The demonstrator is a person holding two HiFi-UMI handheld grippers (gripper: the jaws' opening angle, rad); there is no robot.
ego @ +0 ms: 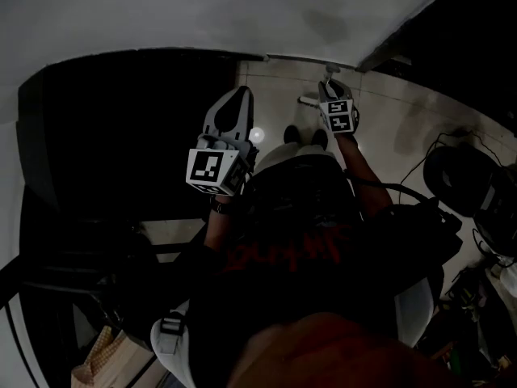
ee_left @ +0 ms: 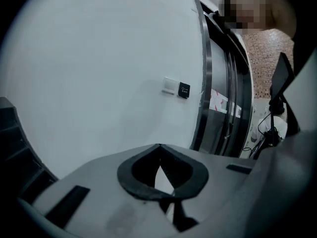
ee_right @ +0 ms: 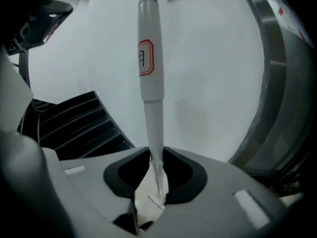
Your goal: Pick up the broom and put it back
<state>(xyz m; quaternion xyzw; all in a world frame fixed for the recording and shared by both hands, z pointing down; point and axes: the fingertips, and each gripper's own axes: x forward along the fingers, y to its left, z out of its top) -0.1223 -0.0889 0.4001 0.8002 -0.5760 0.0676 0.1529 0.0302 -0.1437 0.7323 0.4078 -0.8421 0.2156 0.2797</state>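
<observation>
1. The person's dark top [ego: 299,249] fills the lower middle of the head view, with both arms reaching out from it.
2. The right hand-held gripper [ee_right: 156,170] is clamped on the broom handle [ee_right: 150,78]. Its dark pads press the thin lower end of the handle from both sides, so the jaws stand only a little apart.
3. The broom handle is pale grey and rises from the jaws in front of the white wall [ee_right: 208,83]. The broom's head shows in no view.
4. A red-bordered label [ee_right: 145,57] sits on the thicker part of the handle; its mark is too blurred to read.
5. The left hand-held gripper [ee_left: 159,150] is closed, its tips meeting with nothing between them.
6. It points at the same wall, where a pale plate [ee_left: 170,85] and a dark plate [ee_left: 184,89] sit side by side near a metal door frame [ee_left: 205,83]. Any print on them is too small to read.
7. In the head view the right hand-held gripper is held over the tiled floor [ego: 404,128], near its edge at the foot of the wall.
</observation>
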